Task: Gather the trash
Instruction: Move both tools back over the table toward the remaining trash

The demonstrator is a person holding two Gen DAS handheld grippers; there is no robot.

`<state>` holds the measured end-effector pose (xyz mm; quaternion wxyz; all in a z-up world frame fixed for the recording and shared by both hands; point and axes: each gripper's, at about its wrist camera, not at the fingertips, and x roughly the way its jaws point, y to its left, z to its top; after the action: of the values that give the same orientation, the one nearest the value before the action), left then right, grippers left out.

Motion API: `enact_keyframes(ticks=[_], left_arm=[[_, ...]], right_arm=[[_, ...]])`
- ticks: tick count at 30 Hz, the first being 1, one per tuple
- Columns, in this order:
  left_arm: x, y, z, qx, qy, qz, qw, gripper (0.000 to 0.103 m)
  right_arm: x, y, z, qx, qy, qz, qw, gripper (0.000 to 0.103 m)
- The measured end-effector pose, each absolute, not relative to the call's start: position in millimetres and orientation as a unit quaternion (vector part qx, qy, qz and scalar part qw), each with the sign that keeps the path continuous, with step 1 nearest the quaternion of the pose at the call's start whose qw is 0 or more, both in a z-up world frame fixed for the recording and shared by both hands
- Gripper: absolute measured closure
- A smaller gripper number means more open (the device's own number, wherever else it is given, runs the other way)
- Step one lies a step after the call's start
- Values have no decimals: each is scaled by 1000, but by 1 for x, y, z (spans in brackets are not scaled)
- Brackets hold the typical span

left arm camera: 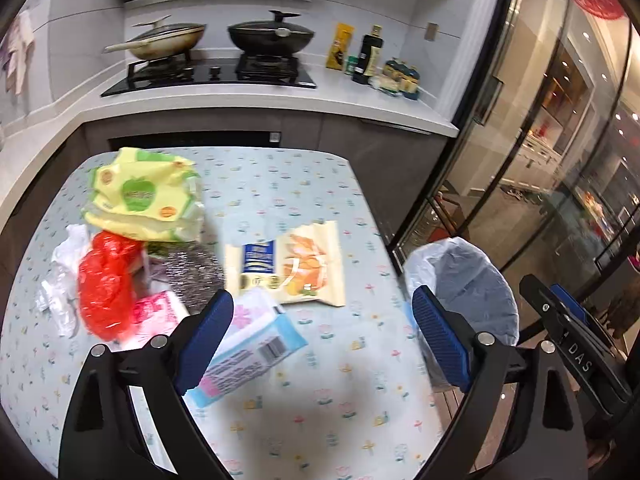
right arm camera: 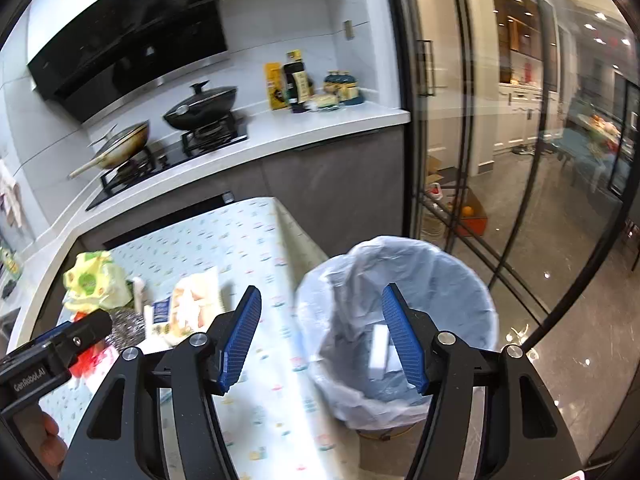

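Note:
Trash lies on the floral table (left arm camera: 280,184): a yellow-green apple bag (left arm camera: 140,196), a red plastic bag (left arm camera: 106,284), a clear plastic bag (left arm camera: 60,280), a steel scourer (left arm camera: 192,276), a beige snack wrapper (left arm camera: 292,264) and a blue-pink tissue pack (left arm camera: 248,348). My left gripper (left arm camera: 324,340) is open above the table, its left finger over the tissue pack. My right gripper (right arm camera: 320,336) is open and empty above the bin (right arm camera: 400,320), which is lined with a white bag and holds a white box (right arm camera: 378,344).
The bin stands on the floor off the table's right edge (left arm camera: 468,288). Behind the table runs a counter with a stove (left arm camera: 208,72), two pans and bottles (left arm camera: 368,56). Glass sliding doors (right arm camera: 500,160) are on the right.

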<state>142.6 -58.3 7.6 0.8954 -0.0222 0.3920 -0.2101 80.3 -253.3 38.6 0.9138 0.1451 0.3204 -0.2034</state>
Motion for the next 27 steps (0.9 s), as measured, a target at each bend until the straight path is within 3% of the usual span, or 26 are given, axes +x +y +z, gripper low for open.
enact_keyframes(ticks=[27], left_arm=[[208,206,-56,-135,430,0,893,11]], right_arm=[[214,-65,10,105,372,-54,921,42]])
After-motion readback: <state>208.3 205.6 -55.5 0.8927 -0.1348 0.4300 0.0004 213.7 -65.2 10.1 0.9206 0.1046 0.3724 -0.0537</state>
